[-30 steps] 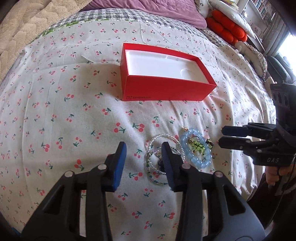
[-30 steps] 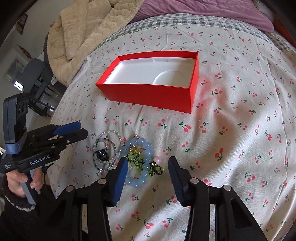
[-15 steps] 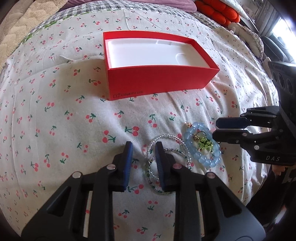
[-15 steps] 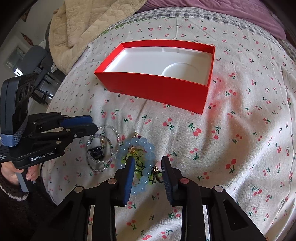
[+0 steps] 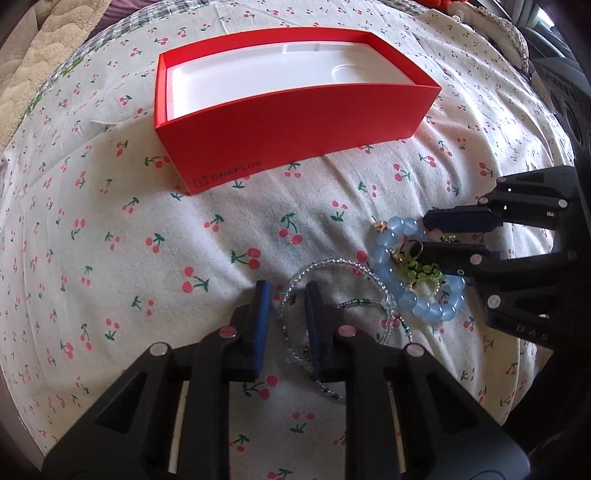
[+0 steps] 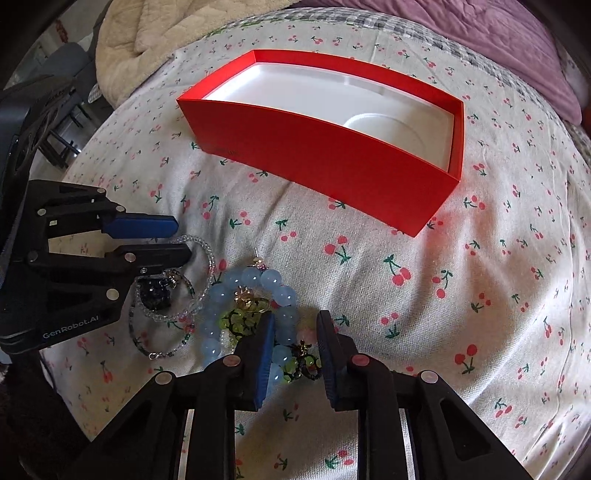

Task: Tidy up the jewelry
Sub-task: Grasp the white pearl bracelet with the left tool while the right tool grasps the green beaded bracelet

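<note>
A red box [image 5: 295, 122] with a white liner lies open on the cherry-print bedsheet; it also shows in the right wrist view [image 6: 325, 147]. My left gripper [image 5: 286, 299] is partly open, its jaws straddling the rim of a clear beaded bracelet [image 5: 332, 266]. My right gripper [image 6: 295, 325] is partly open, low over a blue bead bracelet [image 6: 280, 295] and a green bead piece [image 6: 240, 321]. The blue bracelet [image 5: 410, 295] lies beside the clear one. A dark bead charm [image 6: 155, 295] sits inside the clear bracelet [image 6: 199, 243].
A cream blanket [image 6: 147, 33] and a purple cover [image 6: 498, 40] lie at the far end of the bed. The bed edge drops off at the near left in the right wrist view. A chair [image 6: 62, 122] stands beyond it.
Both grippers have moved forward and down onto the jewelry pile. Their jaws have narrowed from wide open to partly open. The box looms closer in both views.
</note>
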Tool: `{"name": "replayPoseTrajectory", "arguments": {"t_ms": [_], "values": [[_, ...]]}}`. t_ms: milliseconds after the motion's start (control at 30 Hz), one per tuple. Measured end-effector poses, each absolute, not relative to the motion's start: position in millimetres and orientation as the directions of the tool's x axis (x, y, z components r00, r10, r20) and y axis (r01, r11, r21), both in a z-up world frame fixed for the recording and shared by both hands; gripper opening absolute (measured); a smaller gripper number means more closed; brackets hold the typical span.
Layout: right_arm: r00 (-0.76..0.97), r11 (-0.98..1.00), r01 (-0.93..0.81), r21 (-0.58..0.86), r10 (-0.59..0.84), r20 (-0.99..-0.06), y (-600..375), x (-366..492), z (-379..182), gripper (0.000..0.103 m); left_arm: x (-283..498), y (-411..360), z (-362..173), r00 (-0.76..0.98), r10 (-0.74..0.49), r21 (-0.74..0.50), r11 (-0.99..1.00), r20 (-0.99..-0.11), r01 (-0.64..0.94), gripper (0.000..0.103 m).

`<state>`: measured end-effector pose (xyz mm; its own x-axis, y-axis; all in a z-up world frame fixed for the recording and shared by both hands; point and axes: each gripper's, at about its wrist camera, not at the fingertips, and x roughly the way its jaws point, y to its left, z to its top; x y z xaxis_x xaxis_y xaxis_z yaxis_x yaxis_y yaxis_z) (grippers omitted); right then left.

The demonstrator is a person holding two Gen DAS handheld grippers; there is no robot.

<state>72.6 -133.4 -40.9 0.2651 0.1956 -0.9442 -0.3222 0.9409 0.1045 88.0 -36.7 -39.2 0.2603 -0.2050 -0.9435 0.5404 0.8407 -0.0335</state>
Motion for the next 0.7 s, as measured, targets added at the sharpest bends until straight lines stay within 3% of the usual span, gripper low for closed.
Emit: {"name": "replayPoseTrajectory", "arguments": {"t_ms": [67,133,433,500,700], "values": [[0.277,0.938,-0.337,0.077,0.177,-0.944,-129.4,70.3,-40.9,0.023,86.0,-42.3,-40.0,0.265,-0.196,-0.027,0.846,-0.944,0.532,0.008],[0.289,0.935,-0.349,0.063,0.172,-0.942,-124.3,68.3,-39.7,0.023,85.0,-43.1,-39.5,0.273,-0.193,-0.024,0.853,-0.942,0.522,0.005],[0.371,0.937,-0.328,0.121,0.245,-0.896,-134.7,61.9,-3.7,0.023,84.4,-27.7,-14.9,0.331,-0.239,-0.062,0.882,-0.913,0.468,0.005],[0.39,0.935,-0.329,0.131,0.261,-0.883,-136.1,60.7,7.1,0.01,83.3,-25.2,-4.3,0.352,-0.255,-0.07,0.884,-0.901,0.463,0.005],[0.397,0.932,-0.327,0.159,0.288,-0.871,-143.7,60.6,28.2,0.011,81.5,-16.4,17.6,0.393,-0.279,-0.085,0.892,-0.876,0.444,0.005]]}}
